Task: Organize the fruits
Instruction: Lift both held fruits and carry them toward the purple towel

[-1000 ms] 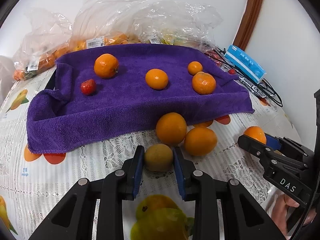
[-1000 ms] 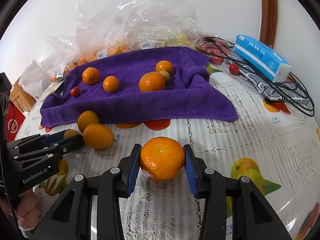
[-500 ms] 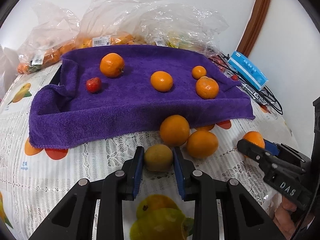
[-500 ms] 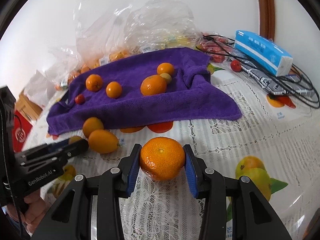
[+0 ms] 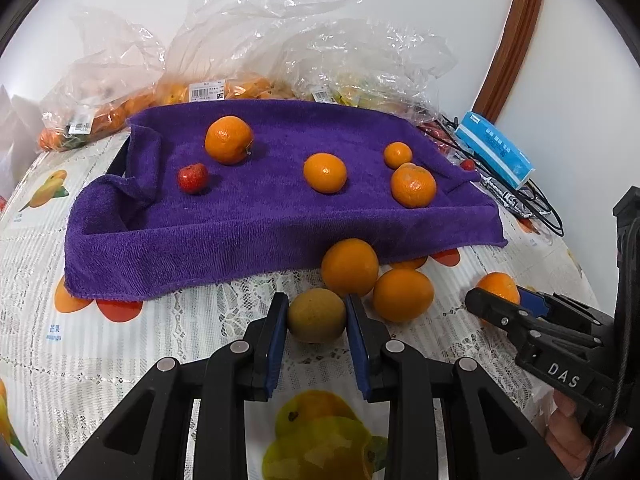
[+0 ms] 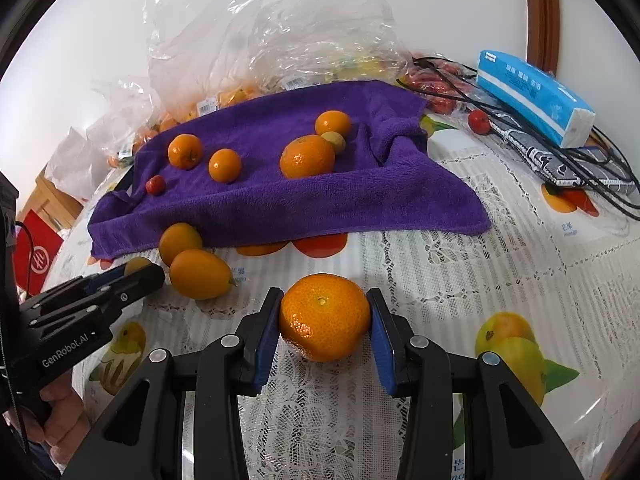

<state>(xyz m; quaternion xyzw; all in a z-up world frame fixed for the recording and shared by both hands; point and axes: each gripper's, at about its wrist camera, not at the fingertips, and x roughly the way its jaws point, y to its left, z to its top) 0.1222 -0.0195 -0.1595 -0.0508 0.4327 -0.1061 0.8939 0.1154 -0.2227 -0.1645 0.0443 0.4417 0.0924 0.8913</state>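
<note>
The left hand-held gripper (image 5: 316, 316) points forward and slightly down, its blue-padded fingers (image 5: 276, 340) pressed against both sides of a fruit (image 5: 316, 314). The right hand-held gripper (image 6: 323, 322) is likewise closed, pads (image 6: 382, 344) clamped on a mandarin (image 6: 324, 322). A bare hand (image 6: 60, 424) grips the left handle low at the left edge of the right wrist view.

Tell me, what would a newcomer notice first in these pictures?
Probably the purple towel at the centre of the table, dotted with oranges. Then the fruit held in front: a tangerine in the right hand-held gripper and a brownish-yellow fruit in the left hand-held gripper.
</note>
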